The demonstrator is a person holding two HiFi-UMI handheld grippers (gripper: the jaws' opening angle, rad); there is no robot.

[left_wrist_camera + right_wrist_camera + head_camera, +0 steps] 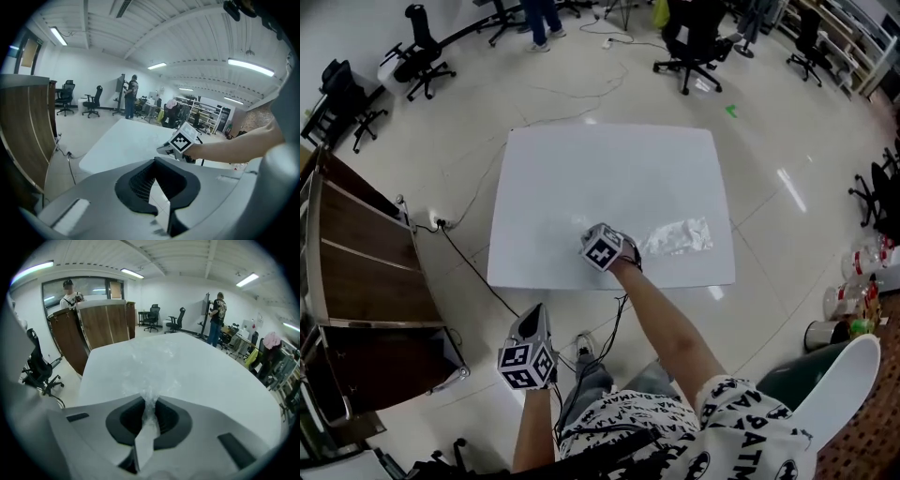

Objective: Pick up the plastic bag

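Gripping the plastic bag (678, 237) by its left end, with the fingers (166, 420) of the right gripper (630, 249) clenched on a thin twist of film. Lying otherwise flat on the table (609, 169), close to the near edge and toward the near right corner. Holding the left gripper (534, 314) off the table, below the near edge toward the left, with fingers (140, 183) drawn together on nothing.

Likely to slip: only a narrow pinch of slick film between the pads, and apt to pull free under a quick jerk upward. Could also drag along the tabletop and spill over the near edge if pulled toward the body rather than lifted. Might stretch or tear if weighted by anything inside; cannot tell whether empty.

Plenty of bare tabletop toward the far edge and the left side. Open air straight above for a lift. Worth minding the cables (478, 277) on the floor below the near edge and the wooden cabinet (366, 253) off the left edge.
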